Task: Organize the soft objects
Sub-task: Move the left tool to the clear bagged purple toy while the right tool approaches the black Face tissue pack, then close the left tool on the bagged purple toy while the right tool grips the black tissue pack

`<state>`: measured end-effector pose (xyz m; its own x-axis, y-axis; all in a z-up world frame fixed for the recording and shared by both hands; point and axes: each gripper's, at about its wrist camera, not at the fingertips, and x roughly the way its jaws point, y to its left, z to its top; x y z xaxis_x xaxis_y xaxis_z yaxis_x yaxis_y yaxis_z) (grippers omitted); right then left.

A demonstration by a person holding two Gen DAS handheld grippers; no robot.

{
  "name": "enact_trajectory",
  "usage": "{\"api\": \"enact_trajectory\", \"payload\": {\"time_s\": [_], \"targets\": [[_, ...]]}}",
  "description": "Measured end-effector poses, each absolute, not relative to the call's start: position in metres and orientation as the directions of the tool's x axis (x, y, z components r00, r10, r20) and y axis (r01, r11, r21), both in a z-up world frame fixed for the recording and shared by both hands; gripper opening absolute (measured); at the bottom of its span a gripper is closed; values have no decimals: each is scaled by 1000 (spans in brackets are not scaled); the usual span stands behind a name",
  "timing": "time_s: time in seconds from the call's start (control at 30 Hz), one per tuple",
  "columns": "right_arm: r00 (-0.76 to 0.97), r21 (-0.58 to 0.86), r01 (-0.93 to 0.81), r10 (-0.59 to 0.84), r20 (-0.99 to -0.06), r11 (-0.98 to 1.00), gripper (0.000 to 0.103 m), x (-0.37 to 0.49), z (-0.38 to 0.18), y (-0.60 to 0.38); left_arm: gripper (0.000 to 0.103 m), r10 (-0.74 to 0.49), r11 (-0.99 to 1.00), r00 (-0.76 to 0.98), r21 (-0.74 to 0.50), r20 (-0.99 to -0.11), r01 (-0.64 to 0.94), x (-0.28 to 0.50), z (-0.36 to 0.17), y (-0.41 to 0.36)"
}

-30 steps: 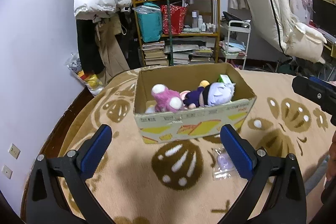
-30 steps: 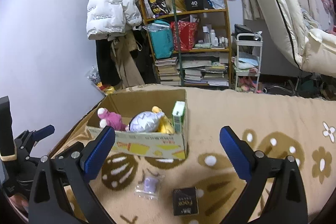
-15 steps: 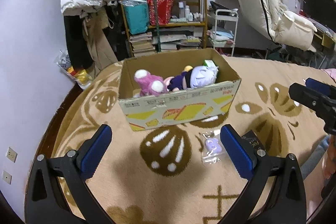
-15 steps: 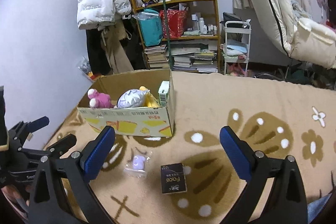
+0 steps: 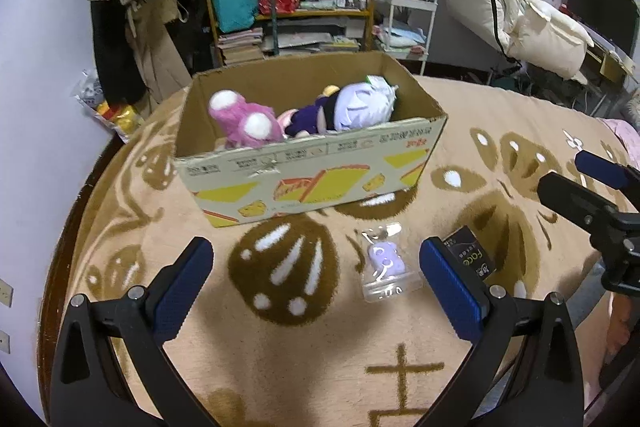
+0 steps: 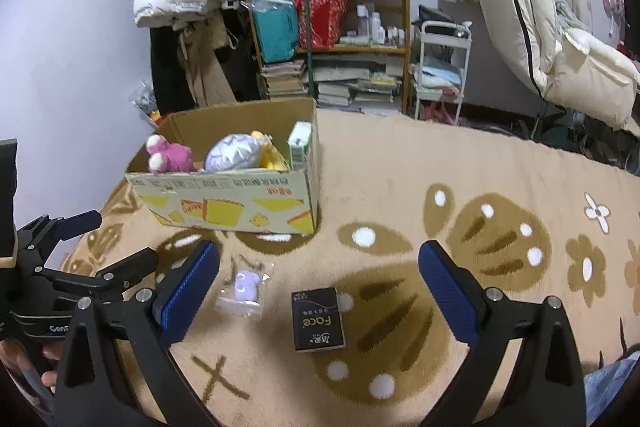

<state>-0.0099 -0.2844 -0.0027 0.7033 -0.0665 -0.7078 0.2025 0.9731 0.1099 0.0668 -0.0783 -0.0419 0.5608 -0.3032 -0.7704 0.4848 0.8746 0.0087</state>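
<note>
- Pouch (image 5: 386, 263): a small clear packet with a lilac soft item inside, lying flat on the blanket (image 5: 320, 347), just in front of the box (image 5: 312, 179). In the left wrist view it sits at about 1 o'clock from the left gripper (image 5: 316, 287), nearer the right finger than the left.
- Black carton (image 6: 318, 319), marked "Face": just beside the pouch, at its 3 o'clock, not touching it as far as can be judged.
- Box: open-topped cardboard, at 12 o'clock from both grippers. It holds a pink plush (image 5: 244, 123), a pale-haired doll (image 5: 360, 107) and a small green-and-white carton (image 6: 300, 145) upright against the right wall.
- Left gripper: fingers spread wide, nothing between them, held above the blanket.
- Right gripper (image 6: 318, 291): likewise spread wide and empty; the black carton lies between its fingers, the pouch at its 10 o'clock by the left finger.
- Judgement: the pouch appears to be the remaining soft item to be boxed; the step in hand is the approach to it.
- Advice: centre the left gripper by shifting toward 1 o'clock, descend with fingers straddling the lilac body rather than the slack film, and close gently.
- Risk: slippery film may slide out; the black carton close by could be caught by the right finger.
</note>
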Motion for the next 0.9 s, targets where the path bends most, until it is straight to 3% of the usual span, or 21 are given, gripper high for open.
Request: {"api": "enact_trajectory", "payload": {"time_s": [0.5,0.8,0.9], "targets": [[548,168,289,-19,-836,943,103,19,-52,-305,102,-358,836,401,-98,-843,540,94,-83,-105],[499,175,300,2,-867,938,86,36,-75,-305,102,-343,833,339,-116,-876,541,107,-109,-115],[480,172,295,10,-877,940,85,40,-80,-303,102,-371,815,305,-150,-877,560,108,-115,-120]]}}
